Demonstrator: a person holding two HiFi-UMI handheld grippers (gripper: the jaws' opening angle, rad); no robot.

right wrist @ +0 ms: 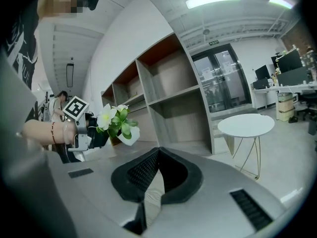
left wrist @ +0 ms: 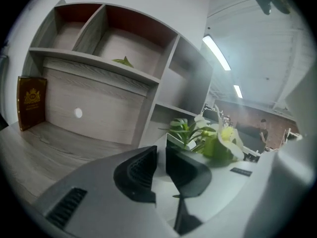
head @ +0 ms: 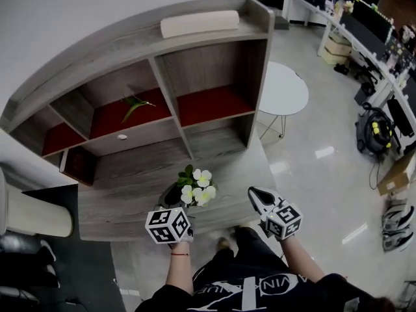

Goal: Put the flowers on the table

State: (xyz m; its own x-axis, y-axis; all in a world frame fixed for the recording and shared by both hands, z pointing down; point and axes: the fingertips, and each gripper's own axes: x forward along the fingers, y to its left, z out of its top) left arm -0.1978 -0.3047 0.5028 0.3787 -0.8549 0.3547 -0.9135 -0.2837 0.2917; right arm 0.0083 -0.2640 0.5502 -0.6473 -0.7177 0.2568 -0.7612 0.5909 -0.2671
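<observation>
White and yellow flowers (head: 197,186) with green leaves stand in a small white pot (right wrist: 130,135). My left gripper (head: 174,203) is shut on the pot and holds it just above the front part of the grey wooden table (head: 123,190). In the left gripper view the pot's rim (left wrist: 174,141) sits at the left gripper's (left wrist: 161,150) nearly closed jaws, and the flowers (left wrist: 225,135) lean to the right. My right gripper (head: 252,192) hovers to the right of the flowers over the table's front edge. In its own view the right gripper (right wrist: 158,151) is shut and empty.
A grey shelf unit (head: 162,77) with red-backed compartments rises behind the table. A green leaf (head: 133,104) lies on one shelf, and a dark red book (left wrist: 31,102) stands at the table's left. A round white side table (head: 281,90) is at the right.
</observation>
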